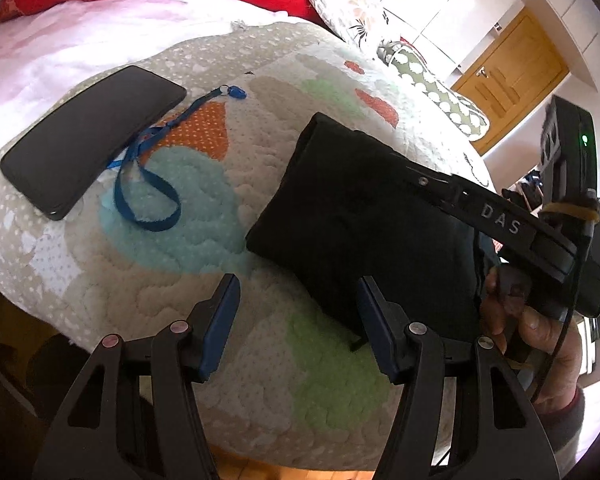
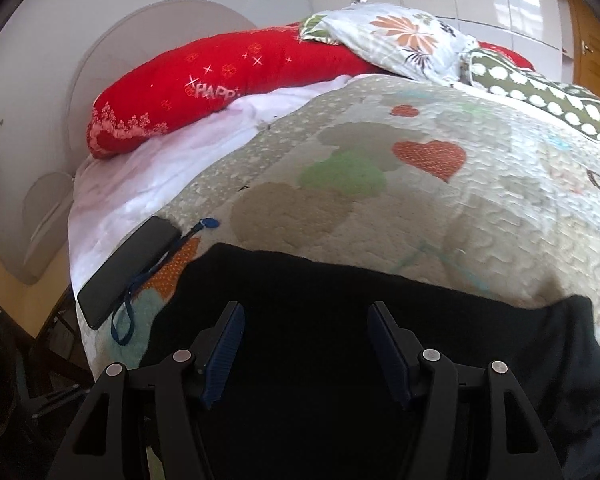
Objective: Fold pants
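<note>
I am looking at the black pants [image 1: 364, 216], and they are lying in a small, thick folded bundle on the patchwork quilt [image 1: 228, 336], near the bed's front edge. My left gripper [image 1: 298, 304] is hanging just in front of the bundle with its blue pads wide apart and nothing between them. My right gripper [image 2: 304, 328] is hanging right over the pants, also spread wide and holding nothing. I think the folding is nearly finished.

Here is what I am worrying about. If I am pushing down or pinching only the top layer, the bundle may be popping open again. The pants are sitting close to the edge, so a hard shove may be sliding them off. The phone [image 1: 88, 140] and its blue strap [image 1: 148, 184] are lying beside the pants, and a wide swing may be knocking them
</note>
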### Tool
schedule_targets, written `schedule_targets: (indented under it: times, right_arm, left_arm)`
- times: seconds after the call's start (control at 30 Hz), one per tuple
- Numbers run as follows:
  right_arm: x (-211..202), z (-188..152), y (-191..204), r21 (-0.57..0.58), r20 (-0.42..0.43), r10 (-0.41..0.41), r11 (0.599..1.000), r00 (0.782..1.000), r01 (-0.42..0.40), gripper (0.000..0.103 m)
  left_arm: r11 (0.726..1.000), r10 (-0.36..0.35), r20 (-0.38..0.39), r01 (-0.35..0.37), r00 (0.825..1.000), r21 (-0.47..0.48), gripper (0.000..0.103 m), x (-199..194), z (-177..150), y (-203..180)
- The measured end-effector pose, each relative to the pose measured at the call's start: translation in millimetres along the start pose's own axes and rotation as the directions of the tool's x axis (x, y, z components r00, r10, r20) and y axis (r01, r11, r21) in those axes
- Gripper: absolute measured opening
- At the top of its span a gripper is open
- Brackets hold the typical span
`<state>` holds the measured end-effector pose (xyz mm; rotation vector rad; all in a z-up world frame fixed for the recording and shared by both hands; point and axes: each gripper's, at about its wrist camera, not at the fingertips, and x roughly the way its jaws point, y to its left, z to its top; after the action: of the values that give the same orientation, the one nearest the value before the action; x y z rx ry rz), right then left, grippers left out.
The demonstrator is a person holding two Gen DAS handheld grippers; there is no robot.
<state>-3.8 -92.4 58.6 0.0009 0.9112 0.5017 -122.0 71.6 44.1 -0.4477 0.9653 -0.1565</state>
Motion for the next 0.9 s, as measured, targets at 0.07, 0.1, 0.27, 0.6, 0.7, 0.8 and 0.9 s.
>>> schedule_targets:
  times: [0.07,0.1,0.27,0.6,0.7,0.8,0.9]
  right_arm:
    - [6.6,2.4,0.8,-0.005,-0.013,-0.004,1.0,1.0,0.004,0.062]
    - [10.7,3.5,0.9,-0.005,-0.014,-0.008,1.0,1.0,0.008,0.062]
    - [27.9,5.9,-6.3,0.023,-0.021,0.006,1.0,1.0,-0.006,0.064]
    - [33.0,10.9,-15.5,0.061,-0.023,0.042,0.997,0.999,-0.041,0.068]
    - [25.3,11.6,-18.5,0.08,-0.003,0.051,0.996,0.999,-0.05,0.068]
    - [19.2,13.0,-21.0,0.104,-0.001,0.051,0.993,0.999,-0.051,0.068]
    - [13.5,17.1,-20.1,0.12,0.003,0.065,0.991,0.998,-0.065,0.068]
  left_arm:
    - [1.0,-0.003,-0.003,0.003,1.0,0.002,0.061,4.4,2.1,-2.0]
    - [1.0,-0.005,-0.004,0.005,1.0,0.002,0.061,6.5,2.7,-2.9]
    - [1.0,-0.014,-0.007,0.014,1.0,-0.013,0.067,17.5,7.4,-5.9]
    - [0.997,-0.053,0.029,0.054,0.998,-0.061,0.086,31.2,21.0,-11.2]
    - [0.994,-0.07,0.052,0.074,0.996,-0.085,0.086,30.5,21.6,-8.4]
    - [0.994,-0.063,0.062,0.068,0.996,-0.081,0.086,29.7,20.8,-9.4]
    - [0.998,-0.021,0.091,0.027,0.996,-0.06,0.061,28.0,17.3,-12.3]
